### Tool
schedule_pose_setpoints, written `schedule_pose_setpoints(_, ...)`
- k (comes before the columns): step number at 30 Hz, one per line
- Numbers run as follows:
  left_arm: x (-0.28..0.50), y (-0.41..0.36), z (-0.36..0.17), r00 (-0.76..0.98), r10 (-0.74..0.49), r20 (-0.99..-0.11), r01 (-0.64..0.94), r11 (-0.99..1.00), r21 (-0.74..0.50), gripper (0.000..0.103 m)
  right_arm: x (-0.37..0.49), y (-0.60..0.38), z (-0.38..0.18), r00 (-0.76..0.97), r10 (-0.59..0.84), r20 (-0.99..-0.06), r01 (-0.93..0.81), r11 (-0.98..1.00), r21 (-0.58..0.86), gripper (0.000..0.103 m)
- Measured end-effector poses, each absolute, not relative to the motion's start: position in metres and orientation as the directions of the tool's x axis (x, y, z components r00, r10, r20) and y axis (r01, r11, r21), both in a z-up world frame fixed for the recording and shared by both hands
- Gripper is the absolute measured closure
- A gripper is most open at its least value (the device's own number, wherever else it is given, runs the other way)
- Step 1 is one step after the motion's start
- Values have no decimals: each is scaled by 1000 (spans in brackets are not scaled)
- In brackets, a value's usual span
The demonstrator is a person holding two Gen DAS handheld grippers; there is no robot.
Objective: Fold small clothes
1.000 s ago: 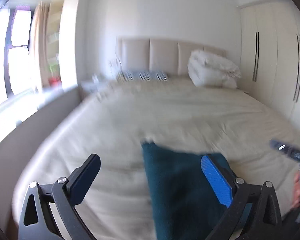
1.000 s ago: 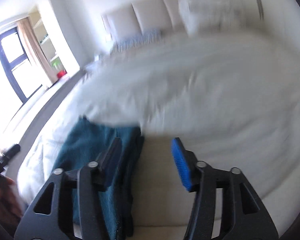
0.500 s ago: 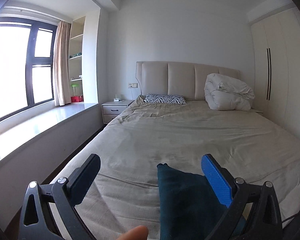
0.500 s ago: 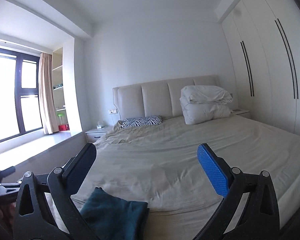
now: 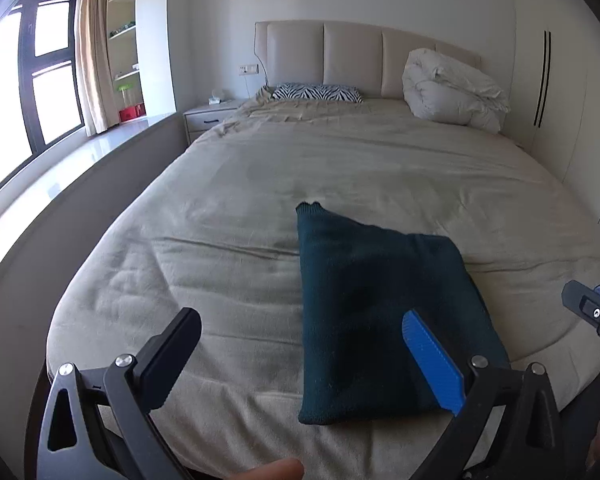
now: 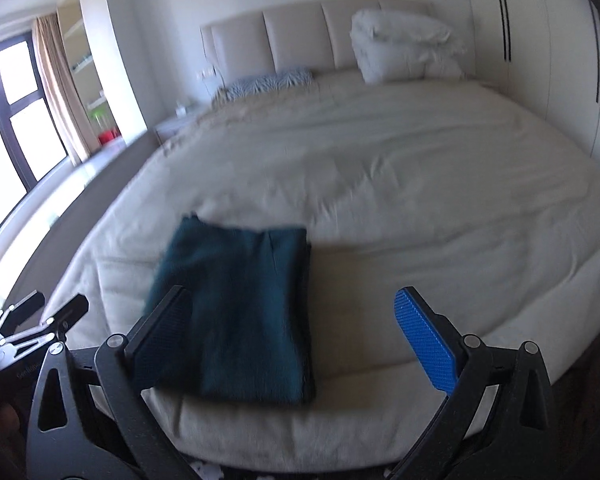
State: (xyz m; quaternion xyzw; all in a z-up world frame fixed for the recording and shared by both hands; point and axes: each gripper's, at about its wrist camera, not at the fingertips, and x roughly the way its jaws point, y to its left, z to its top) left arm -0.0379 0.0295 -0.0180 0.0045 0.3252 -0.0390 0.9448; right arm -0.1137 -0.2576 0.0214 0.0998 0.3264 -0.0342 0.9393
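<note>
The folded dark-teal knitted garment (image 5: pixel 384 316) lies flat near the foot edge of the beige-covered bed (image 5: pixel 260 184), well apart from the white bundled duvet (image 5: pixel 452 88) up by the headboard. Taking the garment as landmark: its long axis runs from the foot edge toward the headboard, with a narrow corner pointing away up the bed.

The left tongs (image 5: pixel 296 356) stand wide and empty, hovering off the garment's near-left side; their blue pad overlaps its near-right part in the left wrist view, though contact cannot be told. The right tongs (image 6: pixel 296 336) have just been opening and now stand wide with nothing between the pads; the garment lies ahead and left of them, their black pad over its near-left corner in the view.

Both seem about equally near its short near edge, so a further fold would likely start there, lifting toward the far corner.
</note>
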Motion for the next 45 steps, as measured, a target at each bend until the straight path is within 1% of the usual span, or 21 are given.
schedule_pose_setpoints(4,-32,23,-38,735,-99,-671,94,995,-43,0,-94,-245,-21,720,-38,-693,145,985,97,0)
schedule_pose_setpoints(10,-31,14,-58,695,-111,-711,113,993,-44,0,-91,-239,-52,686,-21,-727,152,982,116,0)
schedule_pose_setpoints(25,-29,15,-69,666,-88,-741,99,995,-29,0,-89,-250,-53,649,-49,-759,175,981,87,0)
schedule_pose_setpoints(45,-27,17,-76,654,-73,-753,86,996,-21,0,-85,-238,-57,637,-49,-770,153,986,64,0)
